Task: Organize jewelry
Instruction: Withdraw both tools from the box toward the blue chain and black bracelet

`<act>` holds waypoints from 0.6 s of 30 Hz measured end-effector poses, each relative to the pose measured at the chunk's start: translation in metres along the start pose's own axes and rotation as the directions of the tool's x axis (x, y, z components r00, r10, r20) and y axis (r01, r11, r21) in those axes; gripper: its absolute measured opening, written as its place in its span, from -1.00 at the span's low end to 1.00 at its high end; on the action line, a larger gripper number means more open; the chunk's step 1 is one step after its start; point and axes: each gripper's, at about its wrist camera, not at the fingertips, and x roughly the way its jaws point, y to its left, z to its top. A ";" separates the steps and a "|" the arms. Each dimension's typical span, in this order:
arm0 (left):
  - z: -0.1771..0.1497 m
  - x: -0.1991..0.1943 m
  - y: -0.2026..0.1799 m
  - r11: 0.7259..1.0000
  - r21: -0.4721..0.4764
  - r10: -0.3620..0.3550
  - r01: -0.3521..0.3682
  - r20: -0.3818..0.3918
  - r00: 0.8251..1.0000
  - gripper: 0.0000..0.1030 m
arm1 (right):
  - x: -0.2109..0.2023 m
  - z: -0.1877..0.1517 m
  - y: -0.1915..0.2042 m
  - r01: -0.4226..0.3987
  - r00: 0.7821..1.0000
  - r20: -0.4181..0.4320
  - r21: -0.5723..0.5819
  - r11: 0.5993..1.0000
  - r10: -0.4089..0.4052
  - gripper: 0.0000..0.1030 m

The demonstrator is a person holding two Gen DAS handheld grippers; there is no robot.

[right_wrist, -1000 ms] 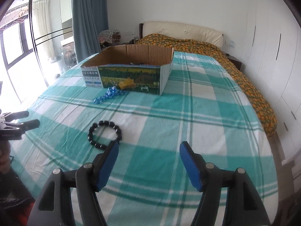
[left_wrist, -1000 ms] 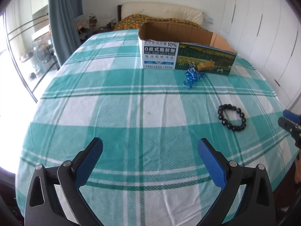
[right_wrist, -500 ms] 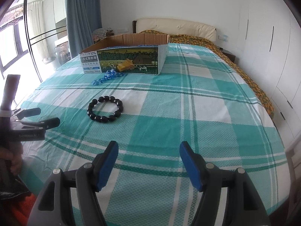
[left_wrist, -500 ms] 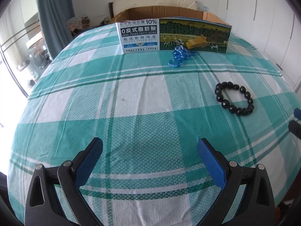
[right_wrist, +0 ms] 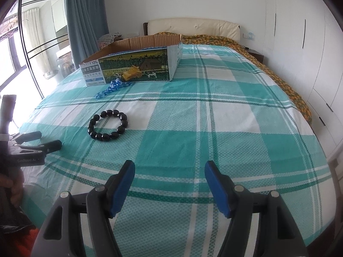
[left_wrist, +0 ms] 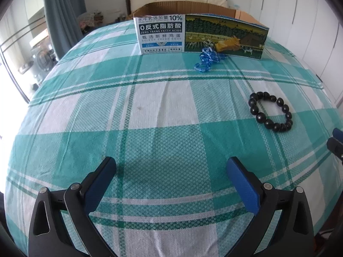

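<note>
Both the left gripper [left_wrist: 171, 171] and right gripper [right_wrist: 169, 171] hover with jaws spread wide, holding nothing. The black bead bracelet [right_wrist: 108, 127] lies flat on the checked bedspread [right_wrist: 214, 117] toward its near-left corner. The blue bead string [right_wrist: 111, 88] touches the open cardboard box [right_wrist: 133, 64] farther back.

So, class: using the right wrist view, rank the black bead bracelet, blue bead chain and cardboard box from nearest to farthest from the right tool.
1. black bead bracelet, ahead-left on the bedspread.
2. blue bead chain, farther left, at the box's foot.
3. cardboard box, behind the chain.

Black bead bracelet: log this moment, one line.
black bead bracelet on bedspread, untouched | left gripper open | right gripper open | box behind
</note>
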 end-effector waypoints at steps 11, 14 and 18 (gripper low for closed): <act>0.000 -0.001 -0.002 1.000 -0.001 -0.004 0.004 -0.003 1.000 0.99 | 0.010 0.002 -0.005 -0.008 0.999 -0.037 0.006 1.000 0.008 0.34; 0.001 -0.001 -0.003 1.000 0.000 -0.007 0.007 -0.009 1.000 0.99 | 0.012 0.002 -0.007 -0.011 0.999 -0.038 0.017 1.000 0.011 0.34; 0.009 0.001 -0.001 1.000 0.009 -0.015 0.015 -0.037 0.999 0.99 | 0.018 0.002 -0.010 -0.006 0.998 -0.056 0.036 0.999 0.008 0.34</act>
